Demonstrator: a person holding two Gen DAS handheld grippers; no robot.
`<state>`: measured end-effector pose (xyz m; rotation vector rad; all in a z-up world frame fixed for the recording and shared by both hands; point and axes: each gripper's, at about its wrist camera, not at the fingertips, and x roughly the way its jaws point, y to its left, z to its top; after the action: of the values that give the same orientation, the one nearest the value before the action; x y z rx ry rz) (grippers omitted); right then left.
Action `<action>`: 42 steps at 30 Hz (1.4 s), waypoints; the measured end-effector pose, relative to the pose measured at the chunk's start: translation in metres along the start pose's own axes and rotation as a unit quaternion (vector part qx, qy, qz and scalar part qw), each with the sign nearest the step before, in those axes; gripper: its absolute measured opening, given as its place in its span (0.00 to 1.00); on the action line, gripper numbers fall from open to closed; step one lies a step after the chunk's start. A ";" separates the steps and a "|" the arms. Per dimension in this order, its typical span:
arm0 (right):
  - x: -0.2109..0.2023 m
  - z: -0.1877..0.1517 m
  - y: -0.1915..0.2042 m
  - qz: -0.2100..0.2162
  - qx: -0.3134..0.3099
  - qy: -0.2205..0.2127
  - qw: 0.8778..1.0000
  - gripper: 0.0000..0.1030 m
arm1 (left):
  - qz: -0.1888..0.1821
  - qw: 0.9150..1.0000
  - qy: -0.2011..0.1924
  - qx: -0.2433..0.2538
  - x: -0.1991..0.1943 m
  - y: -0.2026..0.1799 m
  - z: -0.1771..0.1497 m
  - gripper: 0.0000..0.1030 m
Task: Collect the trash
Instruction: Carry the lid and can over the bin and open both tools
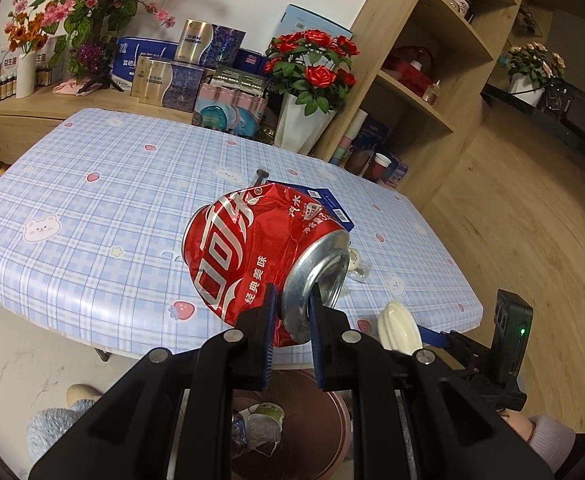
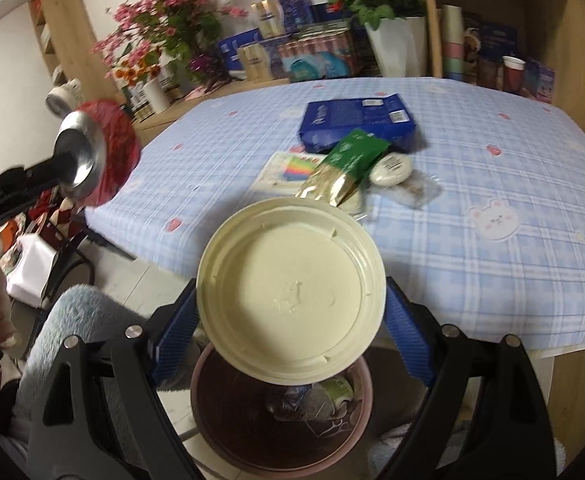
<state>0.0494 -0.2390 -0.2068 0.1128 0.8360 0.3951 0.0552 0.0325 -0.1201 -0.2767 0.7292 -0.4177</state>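
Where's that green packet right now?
In the right wrist view, the green packet lies on the checked tablecloth just past the held cream lid, between the blue box and a colourful card.

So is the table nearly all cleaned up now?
Partly. Some trash already lies in the bin. The left gripper pinches a crushed red can; the right gripper holds a cream lid over the bin. Still on the table: a blue box, green packet and wrappers.
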 end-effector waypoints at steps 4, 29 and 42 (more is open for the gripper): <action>0.000 -0.008 0.008 0.013 -0.004 0.009 1.000 0.86 | 0.000 1.000 0.001 0.002 -0.006 -0.003 -0.007 0.15; -0.052 -0.001 -0.008 -0.132 -0.002 -0.107 0.985 0.95 | -0.053 0.997 0.050 0.006 0.003 -0.022 -0.056 0.15; -0.041 -0.009 -0.016 -0.128 0.007 -0.100 0.987 0.95 | -0.058 0.993 0.097 0.023 0.028 -0.030 -0.069 0.17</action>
<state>0.0224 -0.2704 -0.1883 0.0549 0.6444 0.1327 0.0179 -0.0139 -0.1745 -0.2377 0.8946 -0.5774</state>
